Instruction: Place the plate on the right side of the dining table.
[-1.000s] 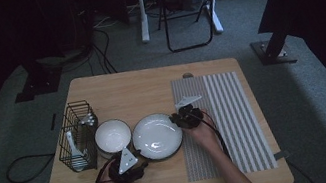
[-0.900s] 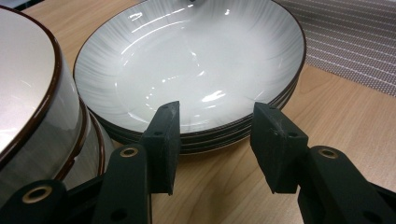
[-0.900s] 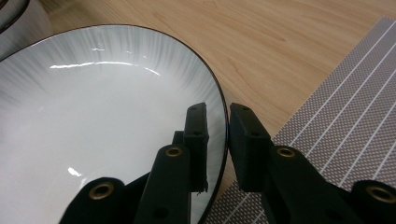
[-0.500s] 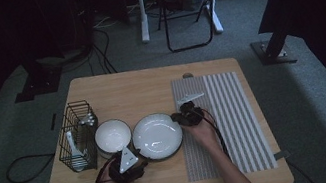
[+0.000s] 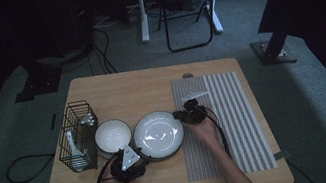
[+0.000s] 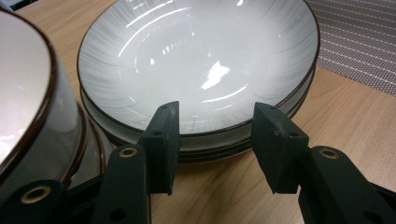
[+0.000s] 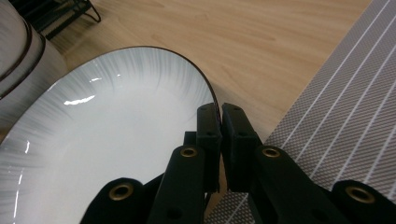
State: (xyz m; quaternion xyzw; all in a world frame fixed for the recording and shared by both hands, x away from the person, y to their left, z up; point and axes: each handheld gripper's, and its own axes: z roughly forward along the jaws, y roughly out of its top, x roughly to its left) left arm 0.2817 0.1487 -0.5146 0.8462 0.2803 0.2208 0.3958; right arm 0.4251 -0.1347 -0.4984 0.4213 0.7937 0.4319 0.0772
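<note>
Plate [image 5: 157, 134] lies flat, open side up, right gripper [image 7: 219, 116] clamping its rim, left gripper [image 6: 215, 140] released.

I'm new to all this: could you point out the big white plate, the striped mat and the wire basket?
big white plate [image 5: 158, 133]: high view, on its glossy middle.
striped mat [image 5: 235, 109]: high view, on a bare stretch of stripes.
wire basket [image 5: 78, 114]: high view, on its far rim.

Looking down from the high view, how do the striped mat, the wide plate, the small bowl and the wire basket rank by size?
Largest to smallest:
1. striped mat
2. wide plate
3. wire basket and small bowl: too close to rank, since the tall basket's footprint looks about as big as the bowl.
</note>
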